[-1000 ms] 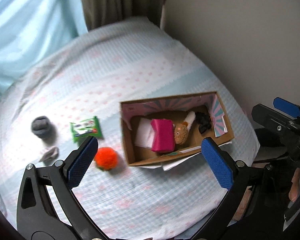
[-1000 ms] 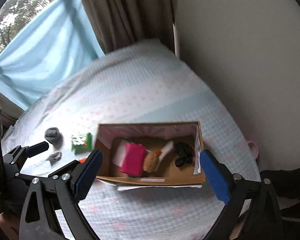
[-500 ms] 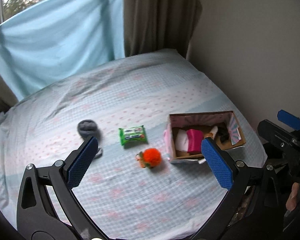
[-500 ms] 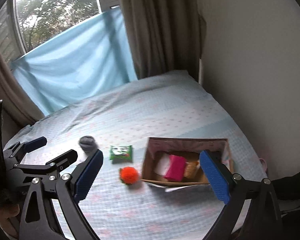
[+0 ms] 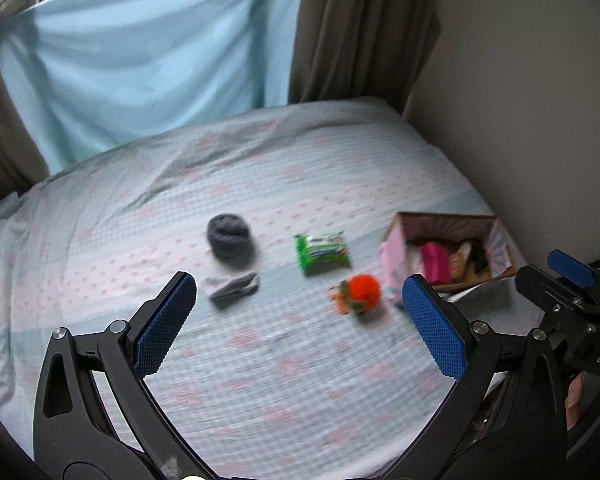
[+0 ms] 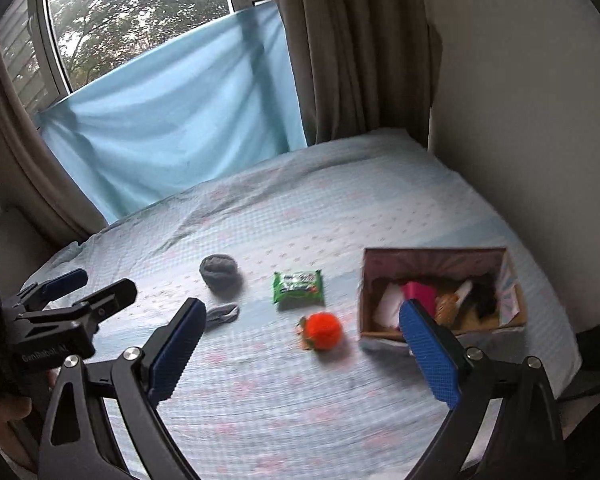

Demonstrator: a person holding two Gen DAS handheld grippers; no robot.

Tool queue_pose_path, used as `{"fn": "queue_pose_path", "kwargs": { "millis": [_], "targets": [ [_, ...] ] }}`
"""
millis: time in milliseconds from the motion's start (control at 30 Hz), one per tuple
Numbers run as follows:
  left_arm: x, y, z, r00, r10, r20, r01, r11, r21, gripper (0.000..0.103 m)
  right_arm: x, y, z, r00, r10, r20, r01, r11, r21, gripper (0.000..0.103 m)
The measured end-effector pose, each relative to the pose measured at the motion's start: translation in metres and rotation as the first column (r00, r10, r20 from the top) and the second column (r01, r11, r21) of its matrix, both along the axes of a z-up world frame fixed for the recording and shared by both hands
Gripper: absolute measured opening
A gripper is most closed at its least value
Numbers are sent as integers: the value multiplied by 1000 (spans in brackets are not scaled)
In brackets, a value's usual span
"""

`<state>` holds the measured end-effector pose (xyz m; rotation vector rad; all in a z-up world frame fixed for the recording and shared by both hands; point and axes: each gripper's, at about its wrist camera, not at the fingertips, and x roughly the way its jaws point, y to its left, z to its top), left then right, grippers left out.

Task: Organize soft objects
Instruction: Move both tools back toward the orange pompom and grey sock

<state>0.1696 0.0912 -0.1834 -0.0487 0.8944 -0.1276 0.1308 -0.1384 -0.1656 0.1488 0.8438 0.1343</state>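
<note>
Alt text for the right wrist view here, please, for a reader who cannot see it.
The open, empty right gripper hovers above a bed where a dark sock ball, a flat grey sock, a green packet and an orange pompom lie loose beside a cardboard box already holding soft items. The left gripper shows at the left edge.

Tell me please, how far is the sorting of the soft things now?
Partly done. The cardboard box already holds a pink item and a few others. Both the left gripper and right gripper are open and empty. Left on the bed: orange pompom, green packet, dark grey roll, light grey sock.
</note>
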Motion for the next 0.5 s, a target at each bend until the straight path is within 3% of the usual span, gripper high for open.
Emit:
{"fn": "queue_pose_path", "kwargs": {
  "millis": [267,500],
  "targets": [
    [25,56,-75,999,24,-31,-23,1000,20,102,14,38,-73,998,-55,-36,56,998,26,96],
    [66,65,-154,998,-10,-56,14,998,65,102,44,51,-148,991,-119,-63,119,993,-6,96]
  ]
}}
